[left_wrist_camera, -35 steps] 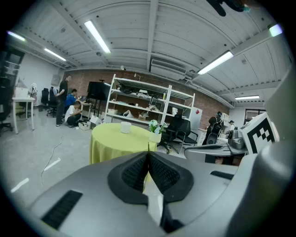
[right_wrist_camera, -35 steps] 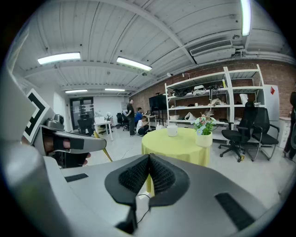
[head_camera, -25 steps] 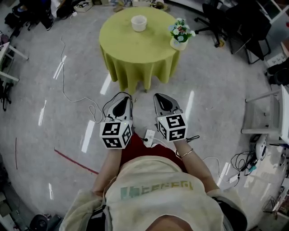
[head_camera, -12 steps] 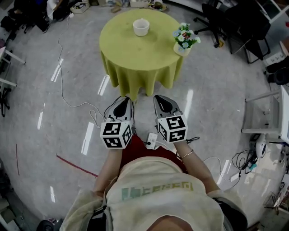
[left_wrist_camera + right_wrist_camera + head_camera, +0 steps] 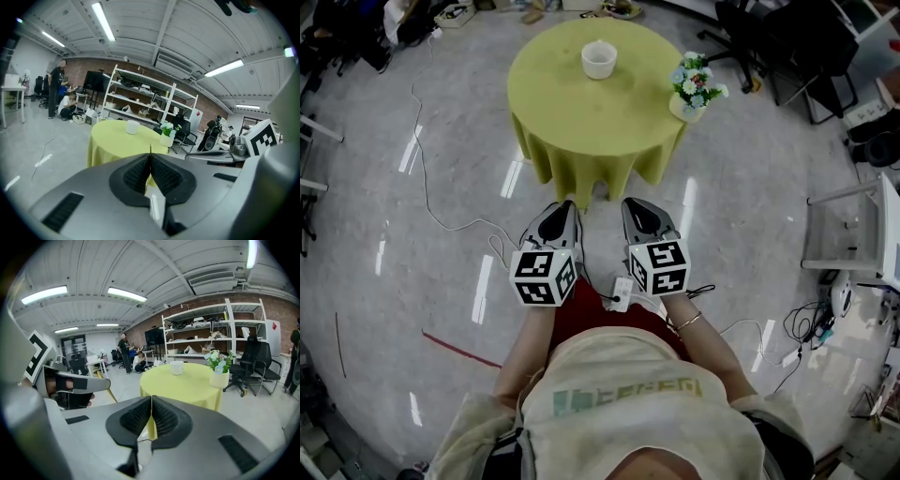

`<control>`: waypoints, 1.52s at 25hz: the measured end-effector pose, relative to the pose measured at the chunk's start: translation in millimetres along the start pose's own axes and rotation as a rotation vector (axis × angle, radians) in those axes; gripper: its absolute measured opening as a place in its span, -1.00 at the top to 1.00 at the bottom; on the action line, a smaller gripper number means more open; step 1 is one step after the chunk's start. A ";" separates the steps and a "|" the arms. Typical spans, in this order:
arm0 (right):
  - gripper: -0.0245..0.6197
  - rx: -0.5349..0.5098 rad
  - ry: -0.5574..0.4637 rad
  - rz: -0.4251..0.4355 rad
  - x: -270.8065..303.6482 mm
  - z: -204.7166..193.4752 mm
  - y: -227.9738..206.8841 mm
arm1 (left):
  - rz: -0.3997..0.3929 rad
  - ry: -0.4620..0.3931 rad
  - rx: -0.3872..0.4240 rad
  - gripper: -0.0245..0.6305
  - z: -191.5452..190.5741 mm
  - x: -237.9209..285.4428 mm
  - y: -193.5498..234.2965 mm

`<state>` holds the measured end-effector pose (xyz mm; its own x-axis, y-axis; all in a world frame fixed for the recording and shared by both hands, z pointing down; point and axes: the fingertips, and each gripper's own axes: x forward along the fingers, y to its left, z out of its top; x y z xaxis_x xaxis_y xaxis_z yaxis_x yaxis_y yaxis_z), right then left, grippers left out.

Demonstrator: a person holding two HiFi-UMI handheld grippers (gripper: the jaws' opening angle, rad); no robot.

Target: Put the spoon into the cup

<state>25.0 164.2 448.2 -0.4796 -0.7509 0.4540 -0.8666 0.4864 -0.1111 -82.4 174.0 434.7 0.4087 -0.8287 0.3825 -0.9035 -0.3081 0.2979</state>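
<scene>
Cup [image 5: 599,59] stands near the worktop's [image 5: 581,122] far edge; no spoon shows. Left gripper [image 5: 566,208] and right gripper [image 5: 630,204] hang short of its near edge, fingers pressed together and empty, likely because nothing is within reach.

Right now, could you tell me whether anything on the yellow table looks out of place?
Nothing is spilled or askew: the cup and flower pot stand upright on the table. Oddly, no spoon shows anywhere; the left gripper and right gripper are shut, empty.
</scene>
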 end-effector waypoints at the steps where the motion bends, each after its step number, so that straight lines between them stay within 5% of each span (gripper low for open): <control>1: 0.81 0.003 0.002 -0.005 4.6 1.1 1.5 | -0.006 0.003 0.000 0.85 2.0 2.2 4.7; 20: 0.81 0.045 0.054 -0.117 85.3 27.1 30.6 | -0.125 0.048 0.016 0.85 43.1 39.8 86.7; 38: 0.81 0.046 0.071 -0.178 104.3 30.9 30.9 | -0.169 0.041 0.015 0.85 55.2 52.5 110.0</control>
<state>-56.1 87.2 464.9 -0.3090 -0.7891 0.5308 -0.9430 0.3268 -0.0631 -167.4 70.8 439.3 0.5596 -0.7447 0.3638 -0.8231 -0.4484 0.3484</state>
